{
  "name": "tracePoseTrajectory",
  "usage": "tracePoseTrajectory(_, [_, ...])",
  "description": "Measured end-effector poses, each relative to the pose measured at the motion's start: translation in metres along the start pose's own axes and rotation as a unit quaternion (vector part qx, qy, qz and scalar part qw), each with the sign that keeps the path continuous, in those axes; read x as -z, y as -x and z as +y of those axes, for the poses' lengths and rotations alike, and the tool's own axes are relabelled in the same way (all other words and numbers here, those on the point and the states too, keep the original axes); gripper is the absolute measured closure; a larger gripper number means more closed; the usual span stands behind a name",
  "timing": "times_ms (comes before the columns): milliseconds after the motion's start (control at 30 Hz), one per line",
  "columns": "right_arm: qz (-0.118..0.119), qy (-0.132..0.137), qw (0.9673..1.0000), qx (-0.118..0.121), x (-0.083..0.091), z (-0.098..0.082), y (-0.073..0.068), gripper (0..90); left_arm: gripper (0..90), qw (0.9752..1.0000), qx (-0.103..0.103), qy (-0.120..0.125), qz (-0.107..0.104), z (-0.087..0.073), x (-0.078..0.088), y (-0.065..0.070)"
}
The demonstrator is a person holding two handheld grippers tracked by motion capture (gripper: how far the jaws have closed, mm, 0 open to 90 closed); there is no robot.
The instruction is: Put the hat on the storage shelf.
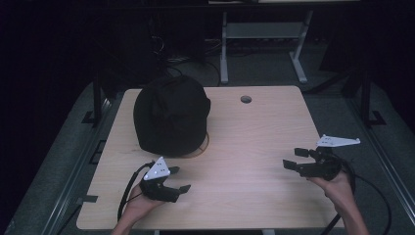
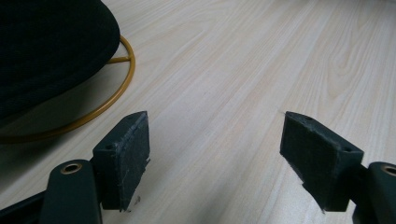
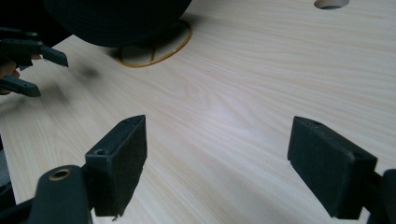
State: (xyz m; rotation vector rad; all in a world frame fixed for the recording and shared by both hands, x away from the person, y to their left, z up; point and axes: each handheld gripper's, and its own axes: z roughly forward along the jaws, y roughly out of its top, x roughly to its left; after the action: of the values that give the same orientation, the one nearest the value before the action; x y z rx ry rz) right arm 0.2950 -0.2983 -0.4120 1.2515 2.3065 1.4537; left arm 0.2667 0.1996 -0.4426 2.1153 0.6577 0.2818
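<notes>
Hat (image 1: 171,115) is sitting on a gold ring stand (image 2: 122,79) at the desk's (image 1: 254,137) back-left. Left hand-held gripper (image 1: 172,182) is hovering just beside it, jaws wide, likely lining up a grab. Right hand-held gripper (image 1: 295,158) is waiting well apart, also wide, empty.

- I am looking along my right gripper (image 3: 217,163); its jaws are standing wide apart over bare table (image 3: 261,84).
- A black hat (image 3: 116,18) is sitting at the top, on a gold ring (image 3: 180,44).
- The left gripper (image 3: 39,70) is hovering at the left edge, jaws parted.
- A hole (image 3: 331,3) is showing top right.
</notes>
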Motion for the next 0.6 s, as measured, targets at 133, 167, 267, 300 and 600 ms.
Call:
tracePoseTrajectory(133, [0.0,0.009,1.0,0.0,0.004,-0.009,0.0,19.6,23.5,1.0,0.002,0.0,-0.001,0.0,0.0,0.0])
tracePoseTrajectory(167, [-0.002,0.007,1.0,0.001,0.005,-0.011,-0.001,19.6,23.5,1.0,0.001,-0.002,-0.001,0.0,-0.001,0.0])
tracePoseTrajectory(267, [-0.007,0.003,1.0,0.004,0.007,-0.017,-0.002,19.6,23.5,1.0,0.006,-0.003,-0.003,-0.002,-0.002,0.001])
tracePoseTrajectory(300, [-0.007,0.004,1.0,0.002,0.008,-0.02,-0.003,19.6,23.5,1.0,0.006,-0.004,-0.003,-0.002,-0.003,0.001])
tracePoseTrajectory(600, [-0.015,0.021,0.9996,0.01,0.015,-0.04,-0.016,18.8,23.6,0.9999,0.011,0.0,-0.01,-0.002,-0.002,0.0])
